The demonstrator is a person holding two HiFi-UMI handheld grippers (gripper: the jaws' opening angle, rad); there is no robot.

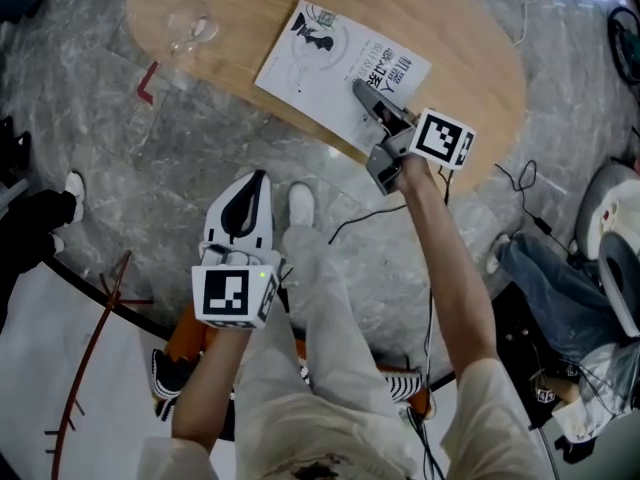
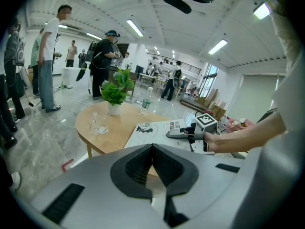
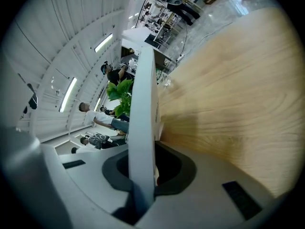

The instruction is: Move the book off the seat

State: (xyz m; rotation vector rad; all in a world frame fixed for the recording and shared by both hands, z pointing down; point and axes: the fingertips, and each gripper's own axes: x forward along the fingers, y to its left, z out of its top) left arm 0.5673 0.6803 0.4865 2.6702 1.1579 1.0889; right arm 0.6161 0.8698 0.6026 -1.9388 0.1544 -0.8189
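Book (image 1: 335, 63), white with dark print on its cover, lies flat on the round wooden worktop (image 1: 470, 78), close to the near edge and angled across it. The right hand-held gripper (image 1: 364, 93) reaches over that edge from the near side and is clamped on the right part of the book. In the right gripper view the book runs edge-on between the two jaws, which press on it from both sides, with the wood grain spreading out on the right. The left hand-held gripper (image 1: 255, 180) hangs low on the left, well apart from the worktop, above the marbled floor (image 1: 110, 158) and beside the person's leg. Its jaws are together with nothing between them. On the far left of the worktop stands a clear glass (image 1: 190, 23). The left gripper view also shows a potted plant (image 2: 116, 90) and a bottle (image 2: 146, 106) farther back on the same worktop. People stand in the room beyond.
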